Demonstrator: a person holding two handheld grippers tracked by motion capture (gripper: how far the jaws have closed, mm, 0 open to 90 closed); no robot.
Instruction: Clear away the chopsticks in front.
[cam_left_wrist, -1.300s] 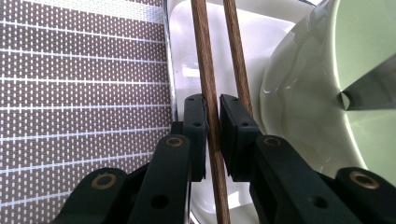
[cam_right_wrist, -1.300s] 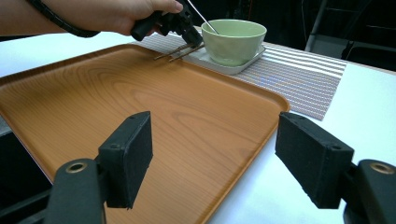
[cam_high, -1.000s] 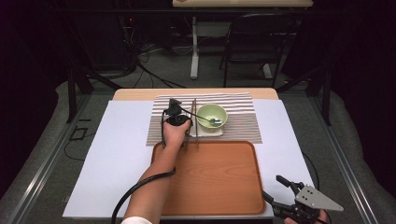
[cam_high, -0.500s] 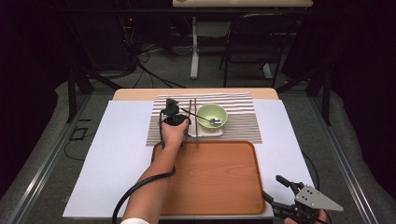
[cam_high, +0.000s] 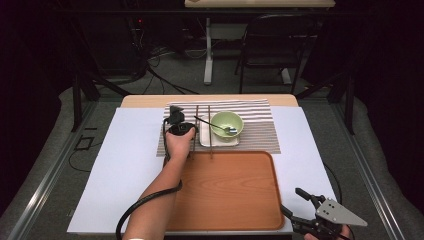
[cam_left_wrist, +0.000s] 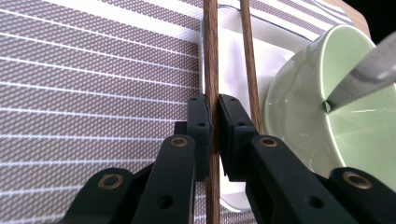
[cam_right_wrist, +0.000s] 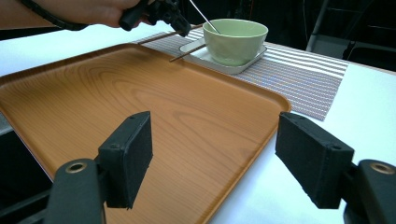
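Right now the left gripper (cam_high: 176, 119) has its fingers (cam_left_wrist: 201, 126) clamped on one chopstick (cam_left_wrist: 211, 56), gripping it partway along its length over the striped placemat (cam_left_wrist: 93, 74). The second chopstick (cam_left_wrist: 248, 60) lies just beside it, apart from the fingers, close to the white dish (cam_high: 206, 141) that carries the green bowl (cam_high: 226, 123) with a spoon (cam_high: 215, 125) in it. The right gripper (cam_high: 305, 212) waits at the near right corner of the wooden tray (cam_high: 235, 195), its fingers (cam_right_wrist: 128, 156) wide open and holding nothing.

To do this lift well, I'd judge the chopstick should come straight up and level, so its free ends don't nudge its neighbour or tap the bowl. The grip looks off-centre, so the stick may tip; a slow carry toward the tray, then lowering it flat before letting go, seems safest. Keeping the wrist from rolling should stop it sliding between the pads
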